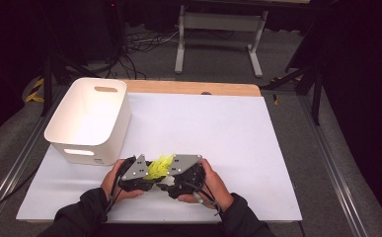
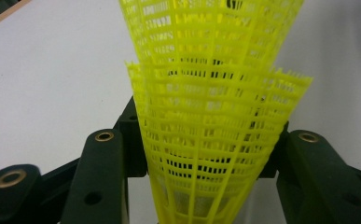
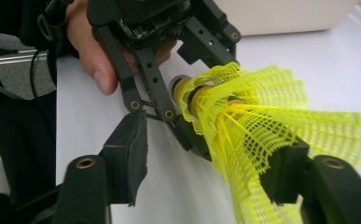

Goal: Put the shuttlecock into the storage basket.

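Note:
A stack of nested yellow mesh shuttlecocks (image 1: pixel 160 167) hangs just above the white table top (image 1: pixel 213 128), between my two grippers near the front edge. My left gripper (image 1: pixel 148 178) is shut on the stack; in the left gripper view its jaws press both sides of the yellow skirt (image 2: pixel 206 140). The right gripper view shows the left gripper (image 3: pixel 194 88) clamped near the cork ends (image 3: pixel 183 86). My right gripper (image 3: pixel 208 163) is open around the flared skirts (image 3: pixel 271 121). Its left pad stands clear of the mesh, and its right pad is at the mesh edge.
A white plastic bin (image 1: pixel 87 121) with handle slots stands at the table's left, just behind my left hand (image 3: pixel 92 56). A wooden strip (image 1: pixel 193 88) runs along the far edge. Beyond the table are a table frame (image 1: pixel 220 29) and cables on the floor.

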Demonstrator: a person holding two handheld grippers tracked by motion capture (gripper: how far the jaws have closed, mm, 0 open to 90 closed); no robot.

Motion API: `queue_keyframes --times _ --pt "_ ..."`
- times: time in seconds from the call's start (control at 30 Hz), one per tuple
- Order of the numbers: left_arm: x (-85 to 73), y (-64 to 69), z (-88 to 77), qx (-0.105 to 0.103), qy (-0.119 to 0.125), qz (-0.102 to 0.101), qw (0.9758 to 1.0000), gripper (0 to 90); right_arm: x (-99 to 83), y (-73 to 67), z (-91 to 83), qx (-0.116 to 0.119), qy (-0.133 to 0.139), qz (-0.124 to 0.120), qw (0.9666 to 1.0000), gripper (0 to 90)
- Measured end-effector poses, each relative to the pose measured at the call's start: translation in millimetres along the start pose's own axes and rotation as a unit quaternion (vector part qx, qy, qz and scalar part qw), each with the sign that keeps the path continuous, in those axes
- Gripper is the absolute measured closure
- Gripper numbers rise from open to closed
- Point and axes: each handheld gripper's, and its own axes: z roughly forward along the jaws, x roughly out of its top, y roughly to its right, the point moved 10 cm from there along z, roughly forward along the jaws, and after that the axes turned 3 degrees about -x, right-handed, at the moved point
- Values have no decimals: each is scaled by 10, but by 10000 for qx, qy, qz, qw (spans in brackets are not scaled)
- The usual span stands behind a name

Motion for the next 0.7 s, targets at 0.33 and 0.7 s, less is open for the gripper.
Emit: queue_keyframes --times 0.33,0.7 --pt "20 -10 -32 61 84 41 9999 529 34 42 -122 -141 99 1 9999 354" --pt "24 -8 -65 80 145 42 9999 528 49 162 -341 -515 318 7 9982 294"
